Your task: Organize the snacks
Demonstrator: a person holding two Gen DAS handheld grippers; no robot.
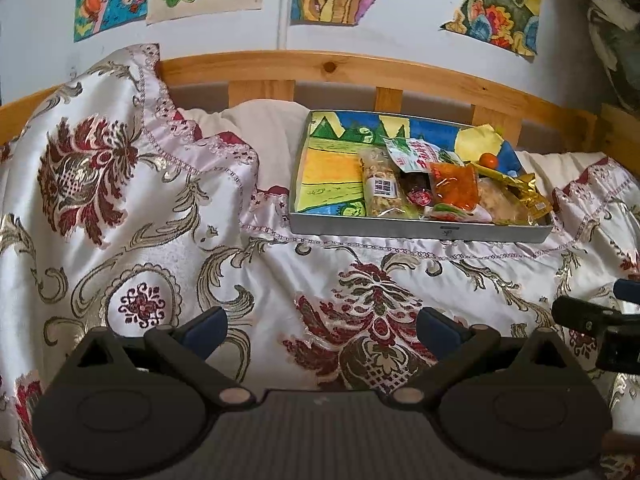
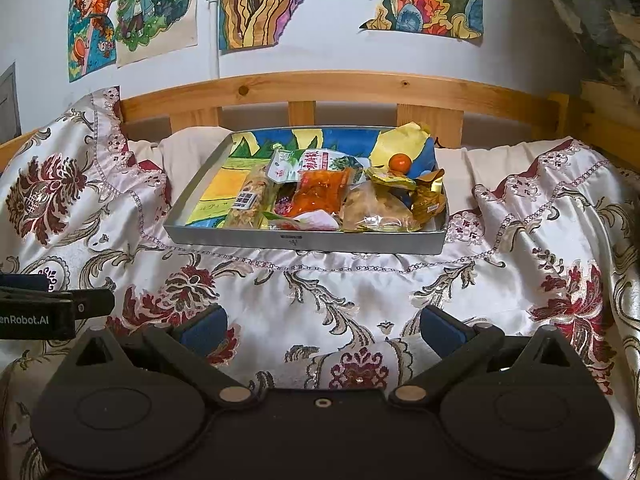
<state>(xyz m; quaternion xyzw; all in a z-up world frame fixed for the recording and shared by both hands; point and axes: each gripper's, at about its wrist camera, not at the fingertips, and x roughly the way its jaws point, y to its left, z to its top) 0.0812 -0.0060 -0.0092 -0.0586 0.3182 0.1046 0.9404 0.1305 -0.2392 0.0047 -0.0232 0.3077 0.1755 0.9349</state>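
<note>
Both tools, left (image 1: 322, 330) and right (image 2: 323, 330), hang wide open and empty over the bedspread (image 2: 360, 292); the snack tray (image 2: 304, 240) sits at twelve o'clock.

Even, soft indoor light; no hard shadows. Sheen on satin bedspread (image 1: 168, 184), glints on gold snack wrapper (image 1: 524, 192) and clear packets. Strong fisheye bowing of wooden rail (image 2: 340, 88); dark vignette at corners. Centre fairly sharp, edges smeared, right margin murky. Colours slightly washed.
</note>
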